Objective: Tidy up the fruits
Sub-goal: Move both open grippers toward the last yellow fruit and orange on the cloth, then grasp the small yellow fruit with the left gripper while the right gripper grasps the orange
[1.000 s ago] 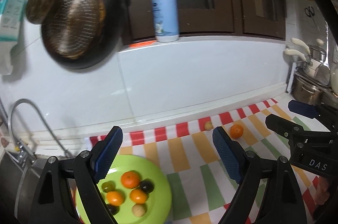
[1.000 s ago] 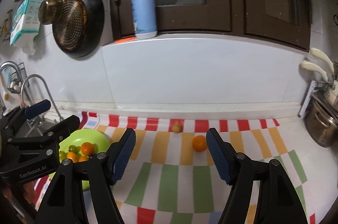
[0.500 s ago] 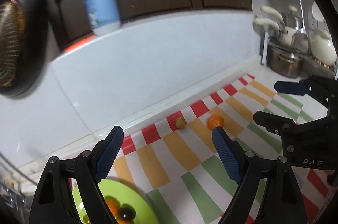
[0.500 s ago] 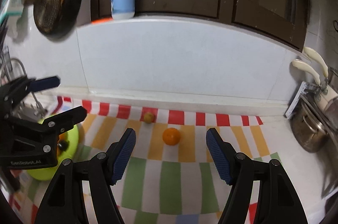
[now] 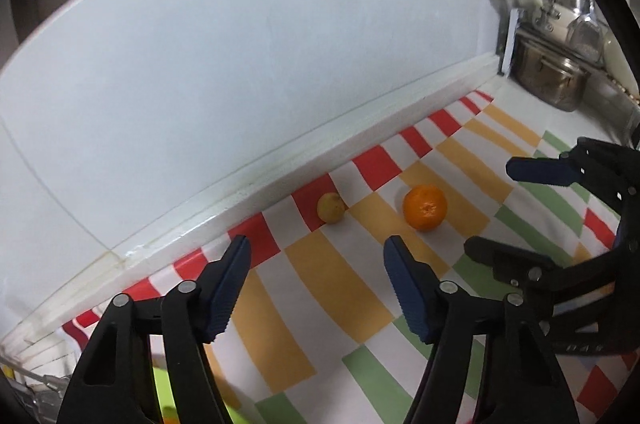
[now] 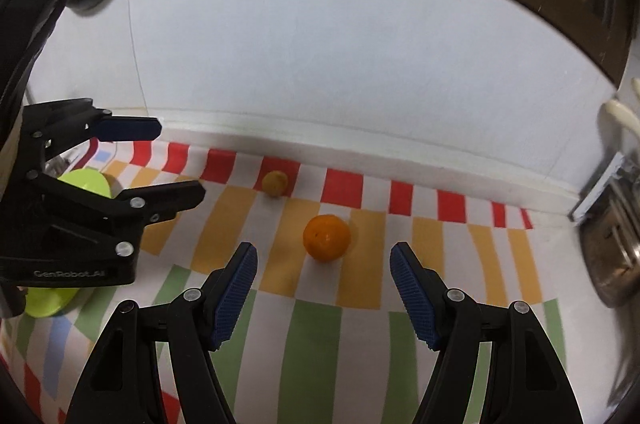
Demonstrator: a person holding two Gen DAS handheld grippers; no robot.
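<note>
Nearest to me are my own two tools. My left gripper [image 5: 316,284] hangs over the checked cloth [image 5: 340,288] with nothing between its blue pads; its jaws are closing, though they are well apart and grip no fruit. My right gripper [image 6: 323,282] stands about half open and empty too, aimed down at the cloth.

Just beyond the right gripper's tips sits the orange [image 6: 326,238], roughly centred in the gap but ahead of the pads and not touched. Further back, close to the wall edge on a red square, lies the small yellow fruit [image 6: 274,183], apart from the orange. From the left view it lies ahead between my left fingers, also out of reach.

Off to my left is the green plate [image 6: 86,184], partly hidden behind the left gripper.

I judge this as the approach to the two stray fruits. Next I need to bring each gripper forward and down until its pads flank a fruit, then close gently, since round fruit can roll away.
</note>
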